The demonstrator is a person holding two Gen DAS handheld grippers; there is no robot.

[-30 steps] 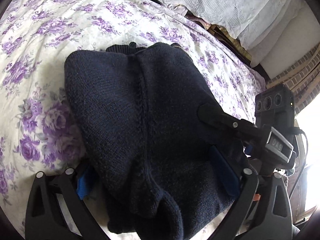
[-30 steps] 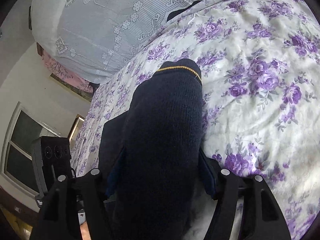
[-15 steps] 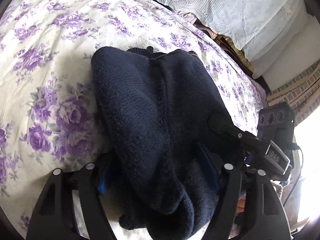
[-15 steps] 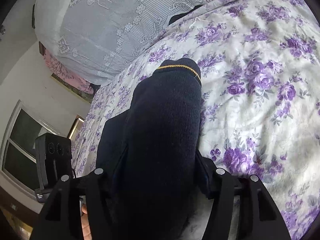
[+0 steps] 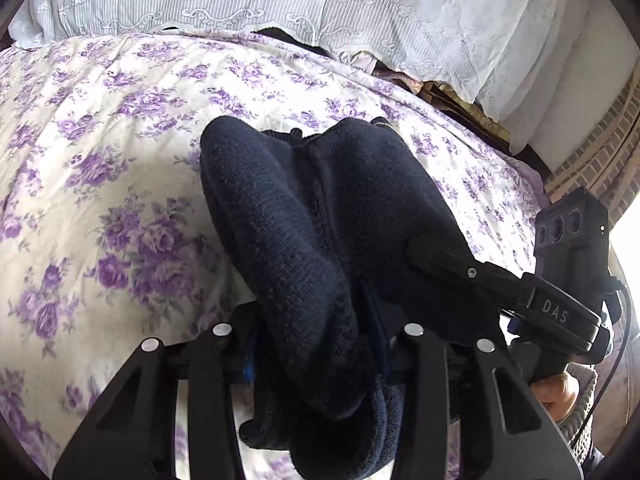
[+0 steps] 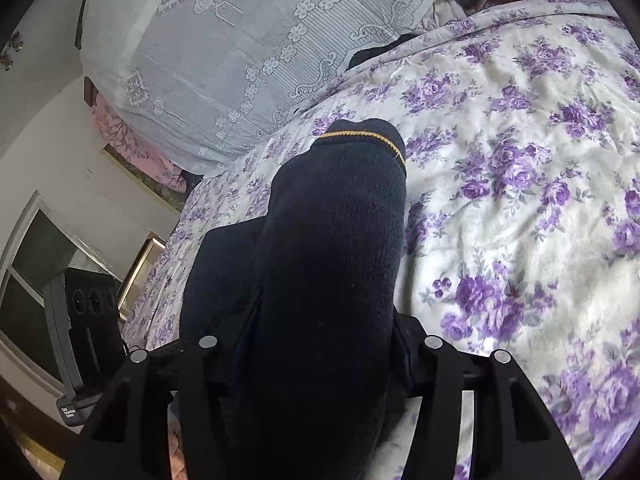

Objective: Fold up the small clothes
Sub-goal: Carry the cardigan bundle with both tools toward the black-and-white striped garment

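A dark navy knit garment (image 5: 320, 208) lies bunched on the floral bedspread (image 5: 100, 208). My left gripper (image 5: 316, 320) has its jaws closing, and a thick fold of the knit is squeezed between them and spills over the fingers. In the right wrist view the same garment (image 6: 332, 240) shows a cuff with a thin yellow stripe (image 6: 360, 134). My right gripper (image 6: 320, 332) is also closing, and the cloth fills its jaws. The right gripper's finger (image 5: 444, 258) lies against the knit on the right. The fingertips of both are hidden by cloth.
White lace-covered pillows (image 5: 320, 4) line the far edge of the bed. A brick wall (image 5: 592, 152) stands at the right. A person's hand (image 5: 556, 392) holds the right gripper's handle. A window (image 6: 32, 280) is at the left; the left gripper's body (image 6: 92, 320) is below it.
The left jaws have narrowed a lot and pinched the knit into a fold. The right jaws have narrowed slightly. Both grippers have risen a little with the cloth.
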